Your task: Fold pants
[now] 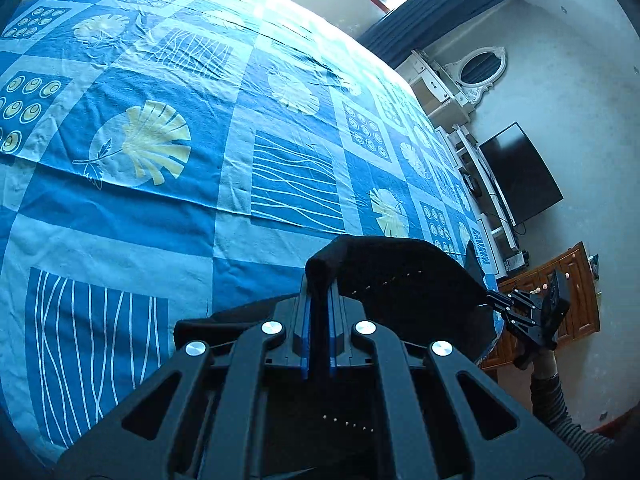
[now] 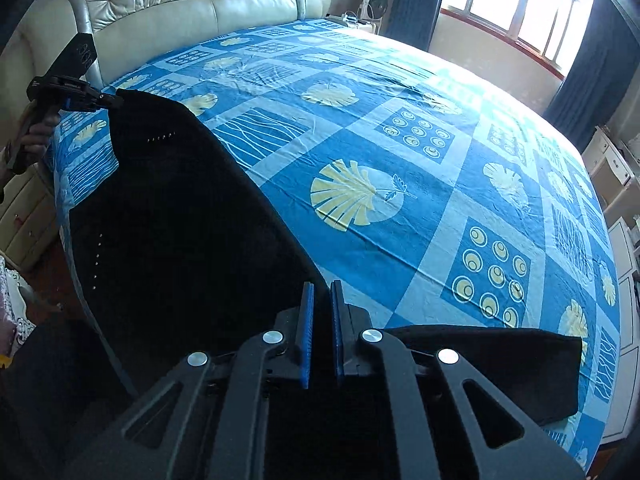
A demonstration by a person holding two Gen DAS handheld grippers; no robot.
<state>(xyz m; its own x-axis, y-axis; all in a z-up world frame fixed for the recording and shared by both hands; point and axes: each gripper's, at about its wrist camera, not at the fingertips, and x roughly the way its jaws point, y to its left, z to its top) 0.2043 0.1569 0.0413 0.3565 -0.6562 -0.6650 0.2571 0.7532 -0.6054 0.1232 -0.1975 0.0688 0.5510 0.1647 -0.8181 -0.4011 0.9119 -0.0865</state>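
Observation:
Black pants [image 1: 400, 280] with a row of small studs are stretched in the air over the blue patterned bed sheet [image 1: 160, 220]. My left gripper [image 1: 319, 280] is shut on one top corner of the fabric, which bunches over its blue pads. At the far right my right gripper [image 1: 490, 300], held by a hand in a striped sleeve, pinches the other corner. In the right wrist view the pants [image 2: 180, 220] hang as a dark sheet from the left gripper [image 2: 114, 100] down to the right gripper [image 2: 322, 292], which is shut on their edge. The rest of the pants trails over the sheet [image 2: 400, 240] below.
A tufted cream headboard [image 2: 180, 4] and a nightstand [image 2: 24, 216] stand at the bed's head. A window [image 2: 520, 4] with dark curtains lies beyond it. Past the bed's foot are a white mirrored dresser [image 1: 480, 68], a television [image 1: 520, 176] and a wooden cabinet [image 1: 576, 292].

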